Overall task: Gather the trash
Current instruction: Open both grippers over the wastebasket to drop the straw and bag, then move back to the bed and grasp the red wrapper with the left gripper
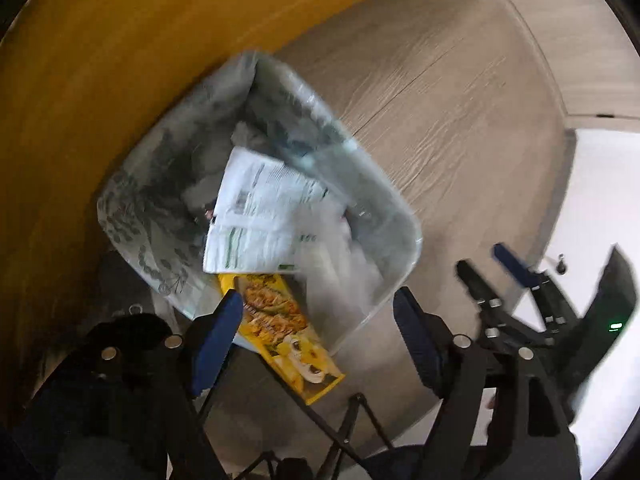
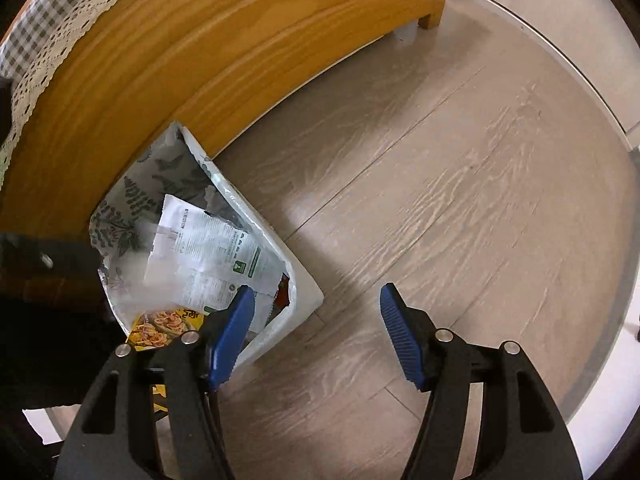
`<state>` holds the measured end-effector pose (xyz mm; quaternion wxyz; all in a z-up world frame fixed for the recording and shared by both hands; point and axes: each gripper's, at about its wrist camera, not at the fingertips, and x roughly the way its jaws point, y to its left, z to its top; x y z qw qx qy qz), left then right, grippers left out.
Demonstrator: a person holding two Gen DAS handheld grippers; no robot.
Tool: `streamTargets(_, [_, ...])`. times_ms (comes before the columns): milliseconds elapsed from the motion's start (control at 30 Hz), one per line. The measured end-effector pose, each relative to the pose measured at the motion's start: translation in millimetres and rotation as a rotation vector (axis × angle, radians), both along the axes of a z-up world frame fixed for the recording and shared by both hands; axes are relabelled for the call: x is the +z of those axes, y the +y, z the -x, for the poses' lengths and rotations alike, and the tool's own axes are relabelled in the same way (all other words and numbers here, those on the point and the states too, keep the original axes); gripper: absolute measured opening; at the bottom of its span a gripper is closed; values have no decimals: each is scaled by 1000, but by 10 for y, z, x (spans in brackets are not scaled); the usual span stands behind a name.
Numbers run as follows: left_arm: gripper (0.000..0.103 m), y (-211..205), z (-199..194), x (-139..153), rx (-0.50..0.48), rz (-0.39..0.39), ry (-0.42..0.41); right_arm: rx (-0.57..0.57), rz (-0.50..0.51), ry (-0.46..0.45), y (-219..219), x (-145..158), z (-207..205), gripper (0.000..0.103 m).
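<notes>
Nearest my left gripper (image 1: 318, 312), whose jaws stand wide apart with nothing pressed between them, a yellow food packet (image 1: 280, 324) lies just past my left-hand fingertip, half over the near rim of the lined trash bin (image 1: 128, 224). I judge the packet light, thin and slick, a flat sheet that bends easily; its free corner outside the rim looks the best place to pinch. Beyond it a white printed wrapper (image 1: 256, 216) lies in the bin, crumpled, soft and nearly weightless by its look. My left gripper points steeply down over the bin. My right gripper (image 2: 316, 312) is spread open and empty too, aimed down at the wooden floor (image 2: 440, 200), with the bin beyond its left-hand fingertip and the wooden bed frame (image 2: 200, 52) farthest.
</notes>
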<state>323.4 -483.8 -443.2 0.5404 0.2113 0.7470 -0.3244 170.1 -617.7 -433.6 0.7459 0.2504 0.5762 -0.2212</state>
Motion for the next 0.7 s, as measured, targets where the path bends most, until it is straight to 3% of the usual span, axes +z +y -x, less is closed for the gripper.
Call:
streamTargets(167, [75,180,-163,48,70,-32,-33,27,-1,2,56,-5,-91,63])
streamTargets(500, [75,311,-210,471,47,51,-134,72,27,-2,164,148,-259,63])
streamTargets(633, [75,369,-242,788,59,138,-185,90,80,-14,163,357,-354,63])
streamTargets(700, [75,491,-342,1125,123,253,-200,108,128,-45,175,546,-438,63])
